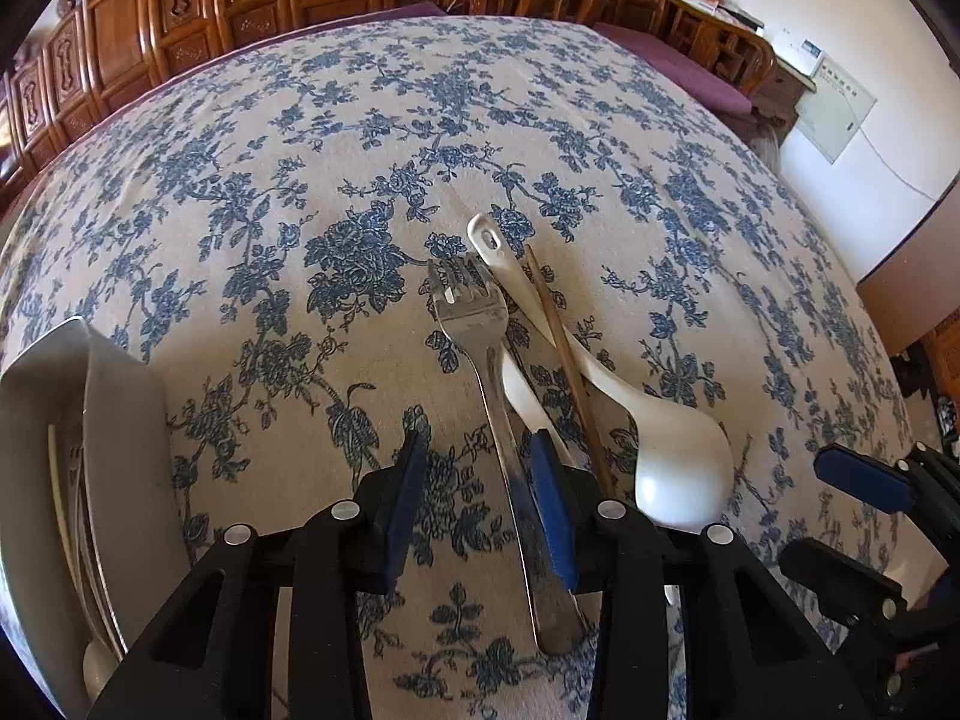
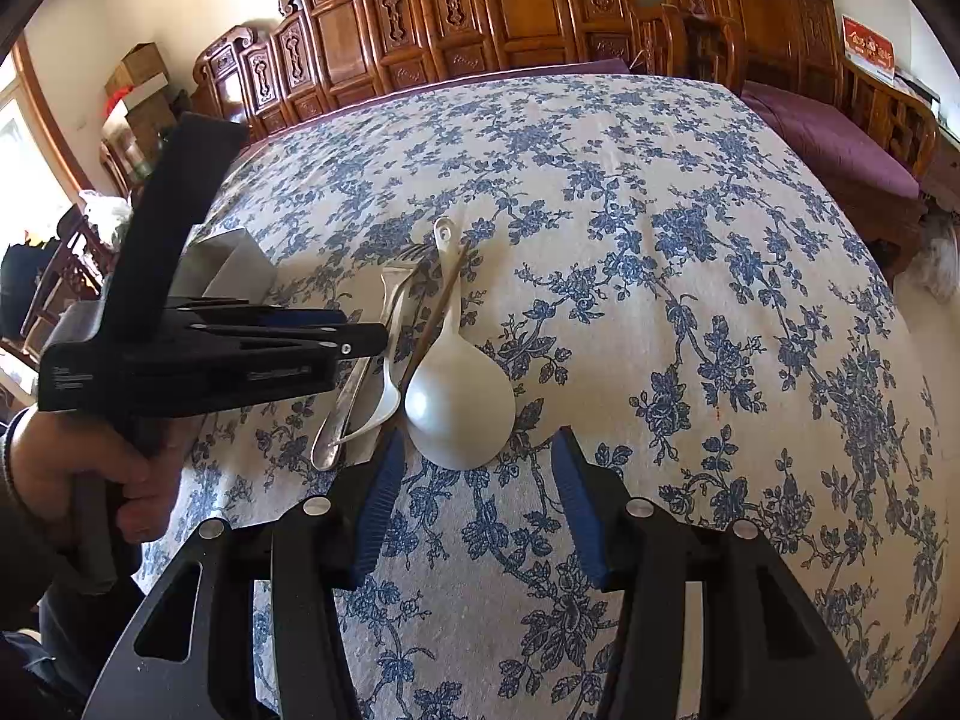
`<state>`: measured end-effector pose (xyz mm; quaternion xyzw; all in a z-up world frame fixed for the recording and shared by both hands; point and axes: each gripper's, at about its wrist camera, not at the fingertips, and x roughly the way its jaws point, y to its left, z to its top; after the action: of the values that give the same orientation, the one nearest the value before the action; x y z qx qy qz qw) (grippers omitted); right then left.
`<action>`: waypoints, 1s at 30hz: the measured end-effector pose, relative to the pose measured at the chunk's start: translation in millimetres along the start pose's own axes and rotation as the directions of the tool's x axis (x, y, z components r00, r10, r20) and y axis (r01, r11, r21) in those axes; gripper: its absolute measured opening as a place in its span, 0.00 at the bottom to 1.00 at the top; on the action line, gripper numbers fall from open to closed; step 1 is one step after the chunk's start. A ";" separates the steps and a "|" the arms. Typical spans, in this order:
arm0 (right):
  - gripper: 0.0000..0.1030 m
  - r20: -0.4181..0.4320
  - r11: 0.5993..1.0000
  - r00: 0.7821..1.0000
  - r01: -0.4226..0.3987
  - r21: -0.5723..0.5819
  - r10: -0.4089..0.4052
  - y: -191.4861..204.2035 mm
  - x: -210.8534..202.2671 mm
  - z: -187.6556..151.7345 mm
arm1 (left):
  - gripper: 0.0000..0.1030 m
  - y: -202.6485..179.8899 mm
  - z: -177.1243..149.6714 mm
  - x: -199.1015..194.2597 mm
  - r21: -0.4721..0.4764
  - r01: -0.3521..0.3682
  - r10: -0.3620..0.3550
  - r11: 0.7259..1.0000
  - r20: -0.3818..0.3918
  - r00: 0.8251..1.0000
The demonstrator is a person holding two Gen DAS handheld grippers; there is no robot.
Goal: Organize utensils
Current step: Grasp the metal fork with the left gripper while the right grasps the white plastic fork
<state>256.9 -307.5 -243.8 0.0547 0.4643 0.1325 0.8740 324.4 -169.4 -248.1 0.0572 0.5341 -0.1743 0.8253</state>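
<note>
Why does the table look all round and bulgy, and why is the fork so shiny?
In both views the fisheye lens bends the blue-flowered tablecloth into a dome, with dark corners. In the left wrist view, daylight glints on the silver metal fork. In the right wrist view, the big white plastic ladle has a soft highlight, and the window at the left edge is washed out.

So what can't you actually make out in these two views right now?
- Left wrist view: the grey tray is cut off by the frame edge, so its contents are unclear.
- Left wrist view: whether the left gripper pads touch the fork handle between them.
- Left wrist view: the small white spoon lies mostly under the fork and chopstick.
- Right wrist view: the left gripper body hides the tray and the fork's middle.
</note>
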 end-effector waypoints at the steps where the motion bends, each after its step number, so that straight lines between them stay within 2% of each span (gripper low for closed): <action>1: 0.52 0.001 1.000 1.000 -0.001 -0.001 0.001 0.3 0.0 0.0 | 0.30 -0.2 0.8 0.9 0.004 -0.006 0.006 1.000 0.004 1.000; 7: 0.52 0.001 1.000 1.000 -0.002 0.000 0.002 2.3 2.0 1.0 | 0.28 -0.2 8.7 6.5 0.022 -0.027 0.027 0.999 0.012 1.000; 9: 0.52 0.002 1.000 1.000 0.002 0.003 -0.002 3.2 2.3 1.0 | 0.16 1.5 10.5 7.5 0.018 -0.035 0.034 0.999 0.011 0.999; 10: 0.52 0.005 1.000 1.000 0.002 0.006 -0.002 4.0 1.7 1.1 | 0.06 3.4 10.6 7.8 0.017 -0.039 0.039 0.999 0.008 0.999; 18: 0.52 0.015 1.000 1.000 -0.012 0.006 0.012 15.0 0.2 2.4 | 0.06 23.3 -0.3 -6.2 -0.002 -0.022 0.022 1.000 -0.021 1.000; 29: 0.52 0.006 0.998 0.999 -0.034 -0.049 0.034 40.4 16.8 22.1 | 0.06 29.7 -27.0 -70.7 0.022 0.003 -0.004 1.000 0.062 0.998; 30: 0.49 0.001 0.997 0.999 -0.036 -0.063 0.036 44.1 19.9 25.0 | 0.06 29.4 -28.1 -75.5 0.025 0.005 -0.007 1.000 0.069 0.998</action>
<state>280.2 -258.9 -235.9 0.0357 0.4578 0.1630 0.8733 282.6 -116.9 -194.6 0.0598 0.5031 -0.1854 0.8420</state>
